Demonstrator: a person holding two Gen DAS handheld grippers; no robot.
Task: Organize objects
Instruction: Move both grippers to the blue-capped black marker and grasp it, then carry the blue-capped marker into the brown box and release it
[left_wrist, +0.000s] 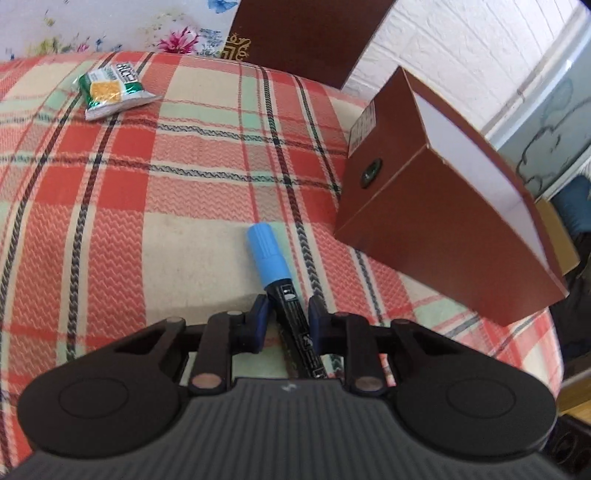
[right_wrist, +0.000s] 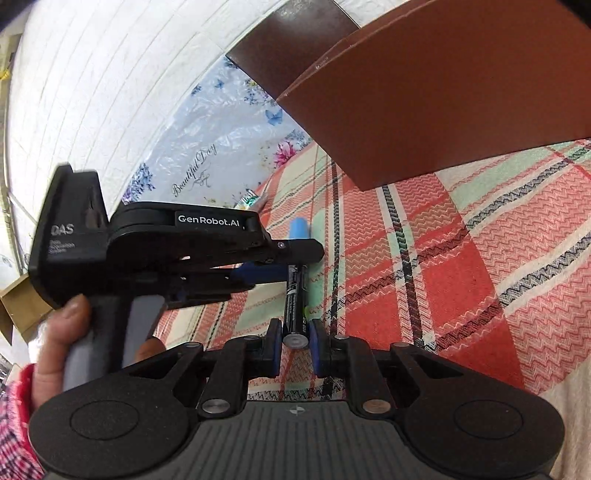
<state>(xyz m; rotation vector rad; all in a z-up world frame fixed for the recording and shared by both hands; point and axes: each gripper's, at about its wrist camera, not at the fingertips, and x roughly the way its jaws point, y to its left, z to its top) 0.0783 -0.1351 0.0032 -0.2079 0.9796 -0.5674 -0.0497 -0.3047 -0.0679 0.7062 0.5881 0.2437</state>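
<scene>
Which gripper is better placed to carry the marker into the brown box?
Probably left: the left gripper clamps the marker mid-body, the brown box close beside it; the right gripper pinches only its tail end.

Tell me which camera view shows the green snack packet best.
The left wrist view: the green snack packet lies in full sight on the plaid cloth, far from the marker. The right wrist view shows at most a shiny sliver behind the left gripper, too small to identify.
</scene>
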